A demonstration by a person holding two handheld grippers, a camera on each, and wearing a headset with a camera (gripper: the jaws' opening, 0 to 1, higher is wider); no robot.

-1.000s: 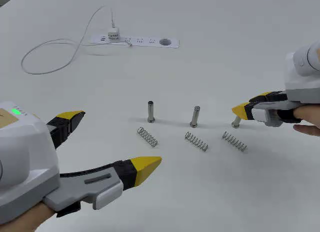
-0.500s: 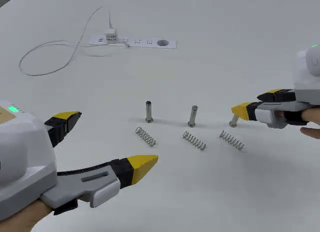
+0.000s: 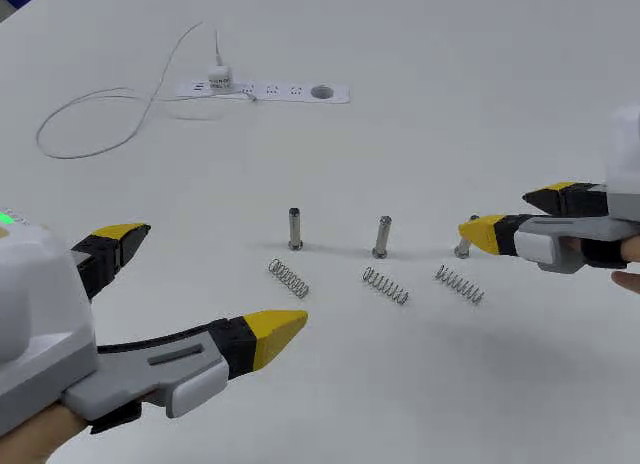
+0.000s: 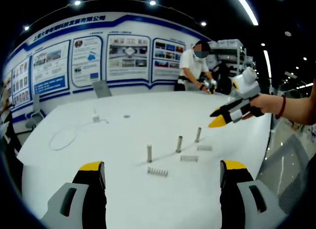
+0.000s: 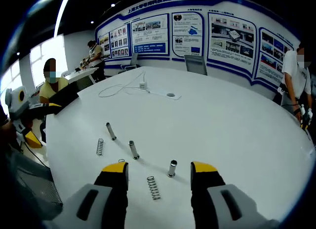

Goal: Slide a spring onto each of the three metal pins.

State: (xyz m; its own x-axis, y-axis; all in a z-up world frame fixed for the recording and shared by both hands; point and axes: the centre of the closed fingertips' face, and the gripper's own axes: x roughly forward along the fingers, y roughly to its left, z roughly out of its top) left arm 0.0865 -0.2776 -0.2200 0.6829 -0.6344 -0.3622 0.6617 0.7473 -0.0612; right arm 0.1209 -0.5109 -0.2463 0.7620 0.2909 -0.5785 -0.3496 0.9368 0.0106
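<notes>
Left tool (image 3: 220,276), nearest, jaws spread and empty. Three springs (image 3: 385,285) lie loose on the white worktop (image 3: 450,384), each just before an upright pin (image 3: 382,236); probably light, compliant, prone to roll: grip gently mid-coil. Right tool (image 3: 497,212), jaws apart, empty, hovers by the rightmost pin (image 3: 463,246).

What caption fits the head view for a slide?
Left gripper and right gripper, jaws open, flank three upright metal pins, a loose spring lying before each.

pins (image 3: 295,228) (image 3: 382,236) (image 3: 462,250): 3 | springs (image 3: 288,277) (image 3: 385,285) (image 3: 458,283): 3 | left gripper (image 3: 220,276) + right gripper (image 3: 497,212): 2 | power strip (image 3: 265,89): 1 | cable (image 3: 100,92): 1 | table (image 3: 450,384): 1
</notes>
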